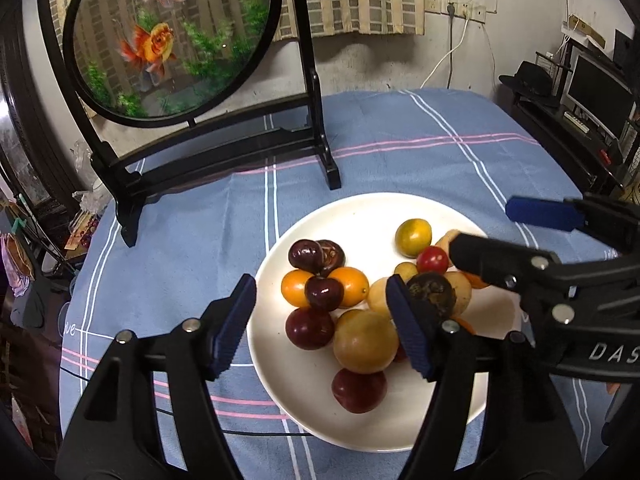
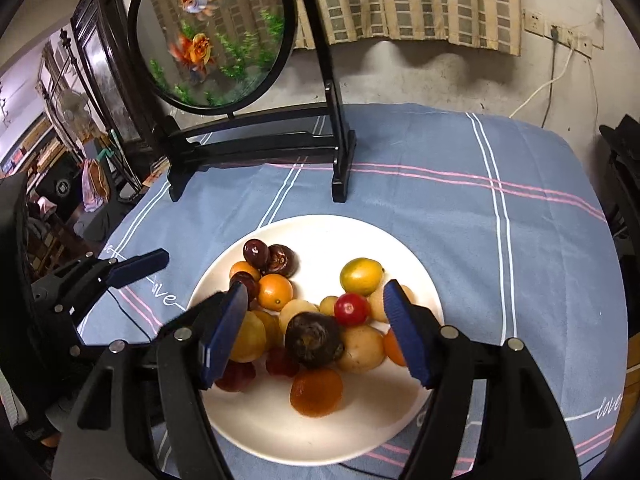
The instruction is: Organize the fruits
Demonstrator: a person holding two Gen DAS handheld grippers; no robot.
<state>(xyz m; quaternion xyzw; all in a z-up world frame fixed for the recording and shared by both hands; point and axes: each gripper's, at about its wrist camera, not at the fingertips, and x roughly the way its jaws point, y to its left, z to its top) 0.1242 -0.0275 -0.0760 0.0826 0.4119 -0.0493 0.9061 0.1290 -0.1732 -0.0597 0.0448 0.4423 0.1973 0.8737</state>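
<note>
We hold the left gripper [image 1: 320,328] and right gripper [image 2: 316,332] spread and empty over the small round mixed fruits [image 2: 312,340] heaped on the white ceramic plate [image 2: 320,440] just below them, so next we likely pick one fruit and close.

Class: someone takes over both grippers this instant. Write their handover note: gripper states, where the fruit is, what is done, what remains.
Left gripper: jaws open, nothing held, above the plate's left half.
Right gripper: jaws open, nothing held, above the pile's right side.
All visible fruit sits on the white plate on the blue tablecloth: dark red ones and oranges at left, a green-yellow fruit, a small red fruit, a dark brown one amid yellow ones.
Done: fruit gathered on the plate.
Left: sorting the mixed pile, if required.
</note>
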